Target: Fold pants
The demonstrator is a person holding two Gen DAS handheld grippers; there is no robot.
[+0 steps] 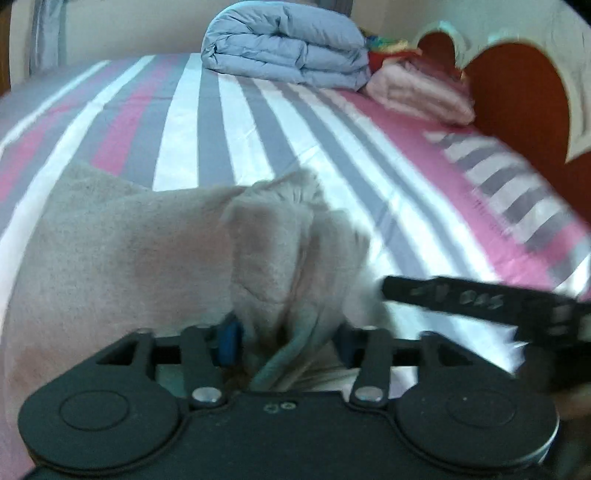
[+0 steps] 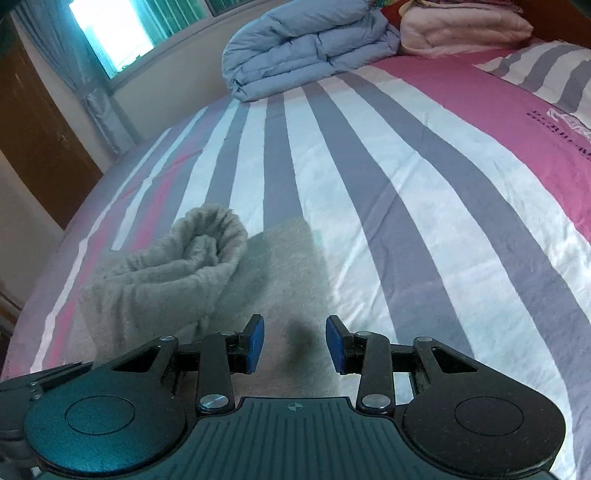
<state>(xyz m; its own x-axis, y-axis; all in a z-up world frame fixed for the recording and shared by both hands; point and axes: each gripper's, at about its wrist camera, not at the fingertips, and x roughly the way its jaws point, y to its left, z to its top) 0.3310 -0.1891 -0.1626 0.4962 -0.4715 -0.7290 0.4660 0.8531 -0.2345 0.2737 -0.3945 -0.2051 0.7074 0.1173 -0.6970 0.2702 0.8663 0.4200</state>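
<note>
Grey fleece pants point(image 1: 122, 251) lie on the striped bed. In the left wrist view a bunched fold of them fills the space between my left gripper's point(image 1: 286, 341) blue pads, which close on the cloth and lift it. The view is blurred. The right gripper shows there as a black bar point(image 1: 480, 299) at the right. In the right wrist view the pants point(image 2: 280, 266) lie flat ahead, with a raised rolled fold point(image 2: 199, 254) at the left. My right gripper point(image 2: 295, 343) is open and empty just above the cloth.
The bed has a pink, grey and white striped sheet point(image 2: 406, 177). A folded blue duvet point(image 2: 310, 44) and a folded pink blanket point(image 2: 461, 27) sit at the far end. A red headboard point(image 1: 524, 96) is at the right, a striped pillow point(image 1: 517, 184) before it. A wooden door point(image 2: 33, 140) stands at the left.
</note>
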